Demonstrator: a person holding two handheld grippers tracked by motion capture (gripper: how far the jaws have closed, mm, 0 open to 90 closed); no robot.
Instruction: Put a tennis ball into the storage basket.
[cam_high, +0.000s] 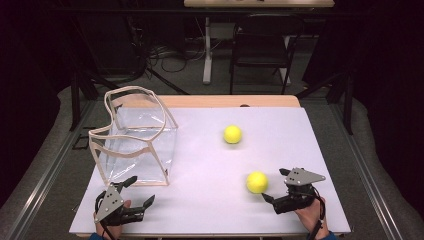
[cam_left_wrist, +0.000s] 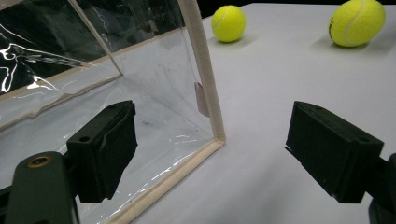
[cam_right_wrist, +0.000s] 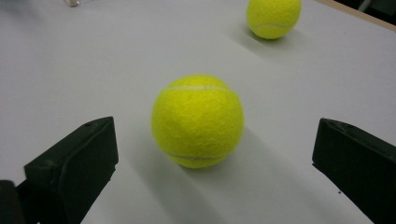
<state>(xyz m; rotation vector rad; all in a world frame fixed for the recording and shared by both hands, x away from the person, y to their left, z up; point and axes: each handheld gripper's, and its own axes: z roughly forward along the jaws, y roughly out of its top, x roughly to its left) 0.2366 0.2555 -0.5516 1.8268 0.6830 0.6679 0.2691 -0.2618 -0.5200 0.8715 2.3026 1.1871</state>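
Two yellow tennis balls lie on the white table top (cam_high: 200, 200): a near ball (cam_high: 257, 182) at the front right and a far ball (cam_high: 232, 134) toward the middle. My right gripper (cam_high: 275, 185) is open just right of the near ball. In the right gripper view this ball (cam_right_wrist: 197, 120) sits ahead of the wide-apart jaws of that gripper (cam_right_wrist: 215, 149), untouched, with the far ball (cam_right_wrist: 273, 17) behind it. My left gripper (cam_high: 141, 191) stands open at the front left, by the near corner of a clear bag (cam_high: 135, 135). The bag's cream-trimmed corner (cam_left_wrist: 215, 135) lies ahead of the left gripper (cam_left_wrist: 212, 149).
The clear bag stands upright with its mouth open at the top, on the table's left side. Both balls (cam_left_wrist: 228, 23) (cam_left_wrist: 357, 22) appear beyond it in the left gripper view. A chair (cam_high: 260, 45) and a table leg (cam_high: 207, 55) stand on the floor behind the table.
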